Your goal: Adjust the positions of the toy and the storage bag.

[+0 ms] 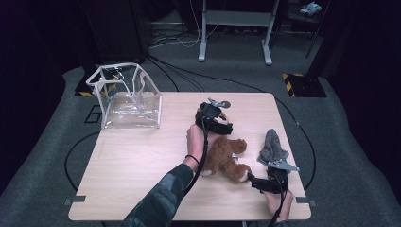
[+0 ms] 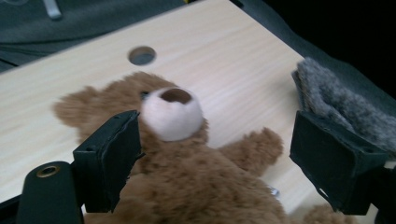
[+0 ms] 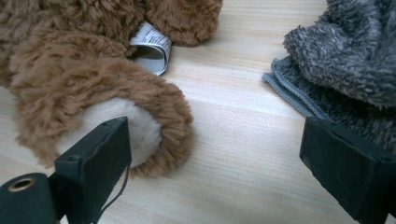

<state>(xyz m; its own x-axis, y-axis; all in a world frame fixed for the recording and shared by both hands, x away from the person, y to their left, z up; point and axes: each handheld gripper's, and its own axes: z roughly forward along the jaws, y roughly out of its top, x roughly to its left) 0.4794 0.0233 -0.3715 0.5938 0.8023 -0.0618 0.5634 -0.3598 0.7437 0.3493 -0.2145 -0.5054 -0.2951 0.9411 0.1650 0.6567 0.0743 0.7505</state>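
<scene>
- A brown plush teddy bear [image 1: 226, 158], with a pale muzzle [image 2: 172, 114], a cream-soled foot [image 3: 114, 130] and a white sewn-in label [image 3: 152, 46], is seen lying on the wooden table [image 1: 137, 161] between both grippers.
- The left gripper [image 2: 212, 154] is held with jaws wide apart over the bear's head, nothing being pressed.
- The right gripper [image 3: 215, 163] is likewise spread, with the foot beside one jaw and a grey fleece cloth [image 1: 273, 145] beside the other.

Tag [image 3: 152, 46] on the bear [image 3: 93, 88] — printed lines, too small to read. Floor mark beside the clear bag [image 1: 127, 97] — unclear, maybe a numeral.
</scene>
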